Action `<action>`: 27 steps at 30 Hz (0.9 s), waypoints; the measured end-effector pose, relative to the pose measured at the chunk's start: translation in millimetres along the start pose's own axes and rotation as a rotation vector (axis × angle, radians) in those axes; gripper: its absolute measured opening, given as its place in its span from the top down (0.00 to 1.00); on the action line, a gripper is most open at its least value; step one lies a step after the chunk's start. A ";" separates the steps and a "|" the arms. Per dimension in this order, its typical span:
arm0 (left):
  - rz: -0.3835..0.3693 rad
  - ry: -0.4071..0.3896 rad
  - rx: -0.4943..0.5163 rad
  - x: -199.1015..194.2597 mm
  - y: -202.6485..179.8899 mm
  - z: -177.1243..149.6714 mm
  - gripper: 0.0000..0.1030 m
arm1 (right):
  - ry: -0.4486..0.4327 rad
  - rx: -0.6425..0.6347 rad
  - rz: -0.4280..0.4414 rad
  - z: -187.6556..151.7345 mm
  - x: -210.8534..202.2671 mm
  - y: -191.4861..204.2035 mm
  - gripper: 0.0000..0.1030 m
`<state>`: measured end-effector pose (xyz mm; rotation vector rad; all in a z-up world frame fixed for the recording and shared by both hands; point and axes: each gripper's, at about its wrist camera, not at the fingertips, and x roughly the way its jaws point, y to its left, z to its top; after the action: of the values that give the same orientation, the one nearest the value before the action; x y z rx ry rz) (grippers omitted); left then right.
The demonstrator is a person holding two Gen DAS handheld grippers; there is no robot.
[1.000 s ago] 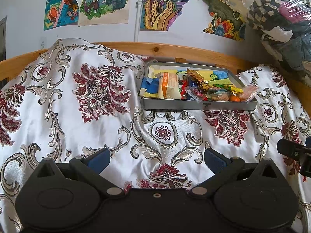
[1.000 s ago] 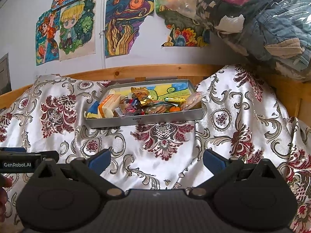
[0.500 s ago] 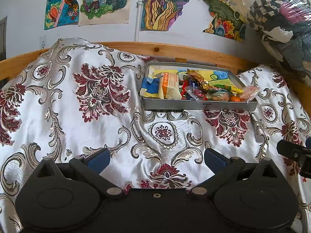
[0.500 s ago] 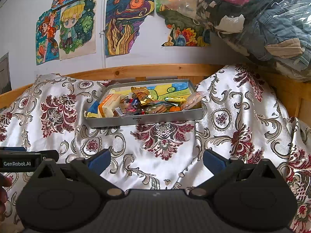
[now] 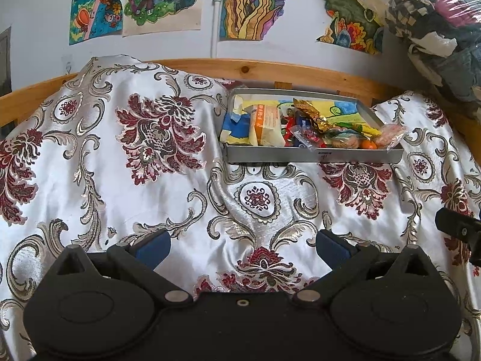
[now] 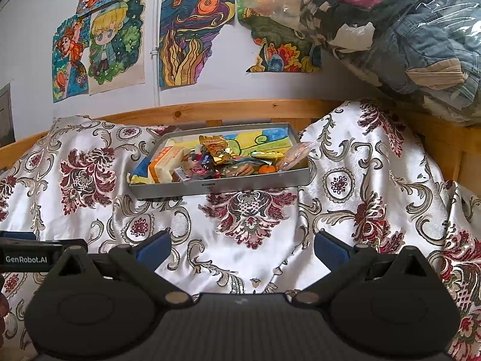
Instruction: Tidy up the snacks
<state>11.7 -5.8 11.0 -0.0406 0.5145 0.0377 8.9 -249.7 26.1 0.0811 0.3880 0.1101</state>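
Nothing has moved since a moment ago.
Left gripper and right gripper wait wide open, well back from the snack tray.

Two wrist cameras, low over the bed, facing the wall

Each looks forward along its own spread fingers across the patterned cloth toward the metal tray of snacks, which sits well ahead in both. The left view sits left of the tray, the right view probably more centred. Both share tray, headboard and wall drawings; each catches the other gripper's edge.
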 end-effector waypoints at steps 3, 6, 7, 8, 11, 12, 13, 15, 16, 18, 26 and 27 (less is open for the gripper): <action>0.000 0.001 0.000 -0.6 -0.1 1.7 0.01 | 0.000 0.001 0.000 0.3 0.2 -0.3 0.00; -0.010 0.000 -0.005 -1.5 -0.3 1.2 0.01 | -0.001 0.000 -0.001 0.0 -0.1 -0.1 0.00; -0.009 0.000 -0.003 -1.7 -0.5 1.1 0.01 | -0.001 0.000 0.000 0.0 -0.1 0.2 0.00; -0.007 0.000 0.000 -1.8 -0.8 0.9 0.01 | -0.002 -0.001 -0.001 0.4 -0.6 0.5 0.00; -0.003 0.004 0.001 -1.5 -0.5 1.5 0.01 | -0.001 0.000 -0.001 0.3 -0.6 0.6 0.00; -0.004 0.005 0.001 -1.8 -0.7 1.2 0.01 | -0.001 0.000 -0.001 0.2 -0.6 0.7 0.00; -0.004 0.005 0.000 -1.3 -0.3 1.7 0.01 | 0.000 0.000 -0.001 0.2 -0.6 0.5 0.00; -0.002 0.005 0.000 -1.5 -0.5 1.6 0.01 | 0.000 0.000 -0.001 0.1 -0.6 0.6 0.00; -0.004 0.005 0.001 -1.1 -0.1 1.6 0.01 | 0.000 0.000 -0.001 0.1 -0.6 0.6 0.00; -0.003 0.007 0.001 -1.0 -0.1 1.6 0.01 | 0.001 0.000 -0.001 0.2 -0.8 0.8 0.00; -0.001 0.009 -0.001 -0.5 -0.2 1.5 0.01 | 0.001 -0.001 0.000 0.3 -0.8 1.0 0.00; -0.001 0.008 -0.001 -0.9 -0.2 1.3 0.01 | 0.001 -0.001 0.000 0.2 -0.8 1.0 0.00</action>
<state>11.6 -5.9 12.6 -0.0421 0.5227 0.0365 8.1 -248.8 26.7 0.0802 0.3886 0.1100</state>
